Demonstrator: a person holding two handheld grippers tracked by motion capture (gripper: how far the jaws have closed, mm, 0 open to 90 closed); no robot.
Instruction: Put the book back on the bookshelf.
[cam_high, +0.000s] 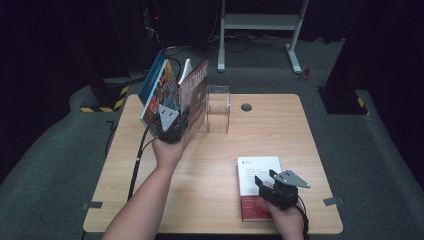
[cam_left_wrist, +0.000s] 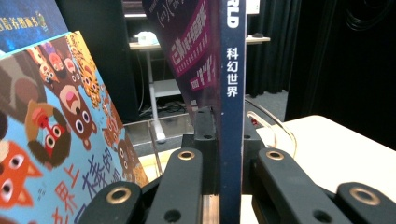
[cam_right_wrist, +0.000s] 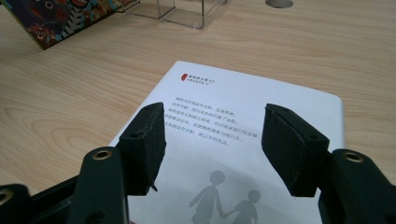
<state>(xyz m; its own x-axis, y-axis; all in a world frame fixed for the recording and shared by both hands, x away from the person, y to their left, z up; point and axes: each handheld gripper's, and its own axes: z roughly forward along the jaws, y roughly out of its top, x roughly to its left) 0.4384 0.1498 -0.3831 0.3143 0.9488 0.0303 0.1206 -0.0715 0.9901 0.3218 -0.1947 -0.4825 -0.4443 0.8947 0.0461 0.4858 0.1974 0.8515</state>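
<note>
Two claws over pale wooden table (cam_high: 210, 165), dark room, left claw (cam_high: 171, 131) clamping magazine (cam_left_wrist: 232, 93), right claw (cam_right_wrist: 212, 140) open.

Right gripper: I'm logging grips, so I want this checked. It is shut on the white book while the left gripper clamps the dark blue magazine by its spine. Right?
Not quite. The right gripper is open, its jaws apart above the white book, as the right gripper view shows. The left gripper does clamp the dark blue magazine by its spine.

Books (cam_high: 167, 92) upright at table's (cam_high: 210, 190) 10 o'clock, w/ clear stand (cam_high: 218, 109) just right of them. Flat book (cam_high: 257, 186) at 5 o'clock, well apart. Round hole (cam_high: 246, 107) at 1 o'clock, near stand.
</note>
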